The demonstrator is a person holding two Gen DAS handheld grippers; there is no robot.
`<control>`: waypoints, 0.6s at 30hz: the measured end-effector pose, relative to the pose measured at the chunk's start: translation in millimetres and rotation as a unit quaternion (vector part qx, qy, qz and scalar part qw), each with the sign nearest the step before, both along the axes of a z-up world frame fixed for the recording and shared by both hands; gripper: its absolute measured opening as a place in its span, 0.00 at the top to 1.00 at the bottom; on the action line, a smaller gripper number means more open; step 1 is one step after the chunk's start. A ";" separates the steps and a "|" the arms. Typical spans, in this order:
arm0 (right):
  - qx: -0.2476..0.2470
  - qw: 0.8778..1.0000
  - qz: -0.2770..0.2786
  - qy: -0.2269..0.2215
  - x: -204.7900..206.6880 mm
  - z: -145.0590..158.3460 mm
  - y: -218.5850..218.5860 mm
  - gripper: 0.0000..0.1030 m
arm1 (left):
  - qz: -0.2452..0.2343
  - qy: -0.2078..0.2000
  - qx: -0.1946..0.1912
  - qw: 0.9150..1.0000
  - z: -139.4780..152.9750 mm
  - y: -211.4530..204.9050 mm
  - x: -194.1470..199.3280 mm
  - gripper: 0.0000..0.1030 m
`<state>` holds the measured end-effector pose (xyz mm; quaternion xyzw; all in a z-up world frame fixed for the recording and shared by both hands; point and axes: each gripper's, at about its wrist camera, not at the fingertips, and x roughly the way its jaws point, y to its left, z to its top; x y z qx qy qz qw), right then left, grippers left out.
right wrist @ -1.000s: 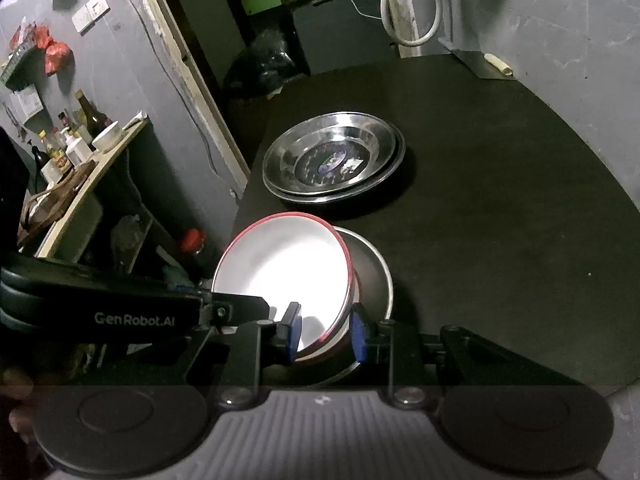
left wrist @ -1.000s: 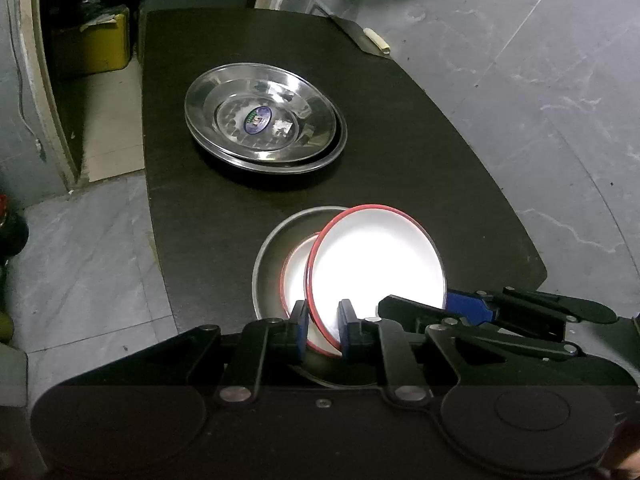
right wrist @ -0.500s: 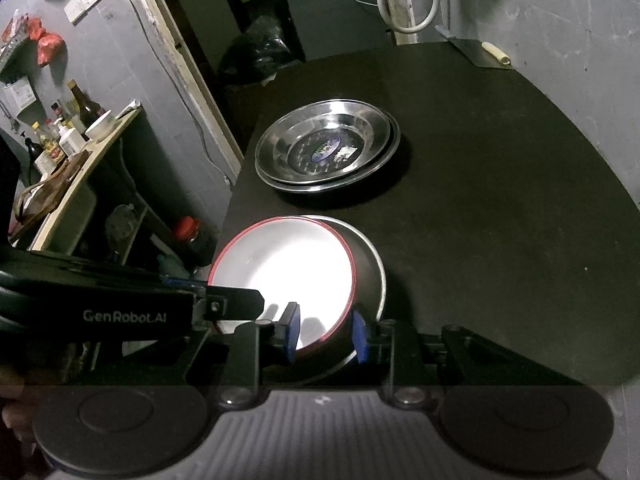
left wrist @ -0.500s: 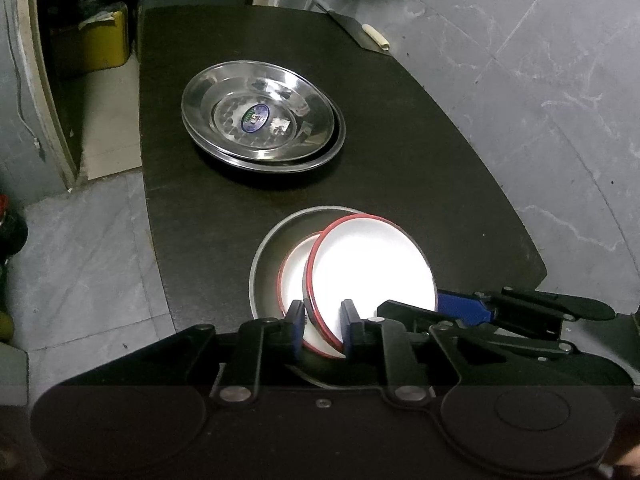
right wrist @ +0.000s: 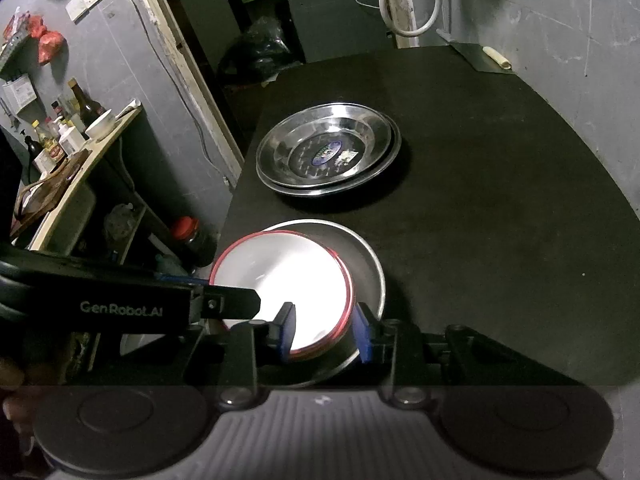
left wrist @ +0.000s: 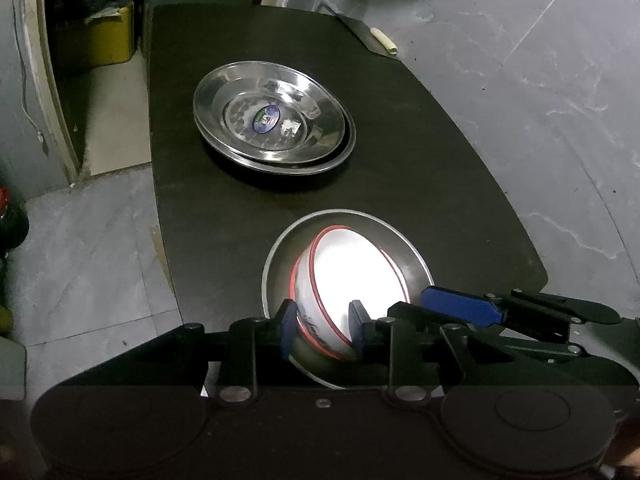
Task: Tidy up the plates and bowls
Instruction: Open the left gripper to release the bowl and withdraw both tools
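left gripper (left wrist: 322,330): black body, blue pads (left wrist: 288,328), silver screws, 2 round caps.
right gripper (right wrist: 326,330): black links, blue pads (right wrist: 287,330), ribbed grey top.
marking: white "GenRobot.AI" on left gripper's side, seen in right wrist view.

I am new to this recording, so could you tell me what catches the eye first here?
The brightly lit white red-rimmed bowls nested in a steel plate at the near table edge stand out, with the left tool and right tool open astride their rims. Farther back sit stacked shiny steel plates on the dark table.
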<state>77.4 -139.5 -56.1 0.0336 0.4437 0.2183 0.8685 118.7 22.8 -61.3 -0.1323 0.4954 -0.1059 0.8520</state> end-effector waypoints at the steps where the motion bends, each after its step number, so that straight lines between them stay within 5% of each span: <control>1: 0.000 1.000 0.000 -0.001 0.0 0.1 0.0 0.66 | 0.000 -0.001 0.000 1.000 0.4 -0.1 -0.2 0.71; 4: -0.001 1.000 0.000 -0.003 1.2 1.1 -0.2 0.64 | -0.001 -0.003 0.000 1.000 1.6 0.8 -0.4 0.70; 10: -0.003 1.000 -0.008 -0.014 1.7 7.0 -6.7 0.54 | 0.012 -0.019 -0.006 1.000 8.8 8.1 -3.2 0.46; 18: -0.020 0.998 -0.034 -0.040 3.1 18.4 -19.6 0.15 | 0.062 -0.055 0.007 0.996 21.4 28.4 -10.0 0.12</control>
